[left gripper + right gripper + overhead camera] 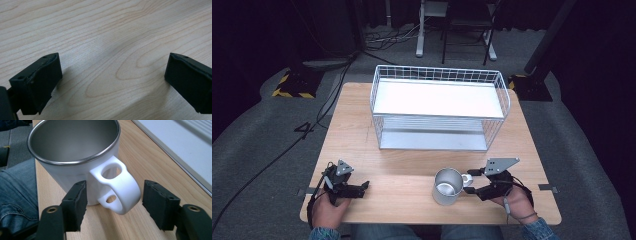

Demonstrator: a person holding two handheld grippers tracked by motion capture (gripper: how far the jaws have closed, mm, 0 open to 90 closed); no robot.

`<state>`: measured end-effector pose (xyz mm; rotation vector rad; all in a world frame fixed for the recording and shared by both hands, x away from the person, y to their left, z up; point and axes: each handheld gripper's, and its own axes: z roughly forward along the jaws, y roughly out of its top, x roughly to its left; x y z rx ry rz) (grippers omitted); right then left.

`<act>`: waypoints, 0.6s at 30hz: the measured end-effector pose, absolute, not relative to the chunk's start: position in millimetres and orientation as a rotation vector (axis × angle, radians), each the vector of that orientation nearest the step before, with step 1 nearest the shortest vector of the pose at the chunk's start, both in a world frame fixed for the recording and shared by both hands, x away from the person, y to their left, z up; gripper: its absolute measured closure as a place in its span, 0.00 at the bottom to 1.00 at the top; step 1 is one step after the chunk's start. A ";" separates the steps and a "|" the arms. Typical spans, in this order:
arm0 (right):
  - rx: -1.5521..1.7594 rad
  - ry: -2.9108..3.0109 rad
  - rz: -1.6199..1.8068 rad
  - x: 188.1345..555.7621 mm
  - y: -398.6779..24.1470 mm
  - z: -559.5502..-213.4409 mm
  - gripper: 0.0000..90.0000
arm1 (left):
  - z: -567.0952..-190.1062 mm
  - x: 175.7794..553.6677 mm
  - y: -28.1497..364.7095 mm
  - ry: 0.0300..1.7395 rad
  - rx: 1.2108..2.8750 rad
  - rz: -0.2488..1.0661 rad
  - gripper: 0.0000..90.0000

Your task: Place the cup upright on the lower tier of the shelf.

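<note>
Dark studio all around, cables on the grey floor, and a light wooden table [362, 130] in the middle with a white wire basket shelf [439, 107] at its far side. Near edge, a bit right of centre, sits the mug [447, 186]: white outside, steel lining, upright, with its handle [117, 186] pointing right toward the right gripper [472, 184].

Handling-wise, I'd say it's rigid and not very heavy, empty as far as I can see inside. The glossy body looks slippery, so squeezing the round wall seems like a bad idea. That chunky double-loop handle is the obvious place to grab; it's stiff and gives the pads flat sides to bite on.

In the right gripper view, the jaws are half spread on either side of the handle, not pinching it yet. It might be brushing the left pad, hard to tell from this angle.

The left gripper [359, 188] is released, jaws wide over bare wood at the near left.
</note>
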<state>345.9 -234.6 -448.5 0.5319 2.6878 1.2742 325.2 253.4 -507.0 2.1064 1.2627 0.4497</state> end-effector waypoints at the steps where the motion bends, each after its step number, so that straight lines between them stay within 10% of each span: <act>1: 0.525 2.689 1.274 346.1 -234.7 -448.6 0.43 | -507.0 325.2 253.3 1.264 2.107 0.450 0.02; 18: 0.461 2.695 1.300 343.3 -236.8 -449.8 0.55 | -507.0 325.1 253.3 1.264 2.106 0.449 0.02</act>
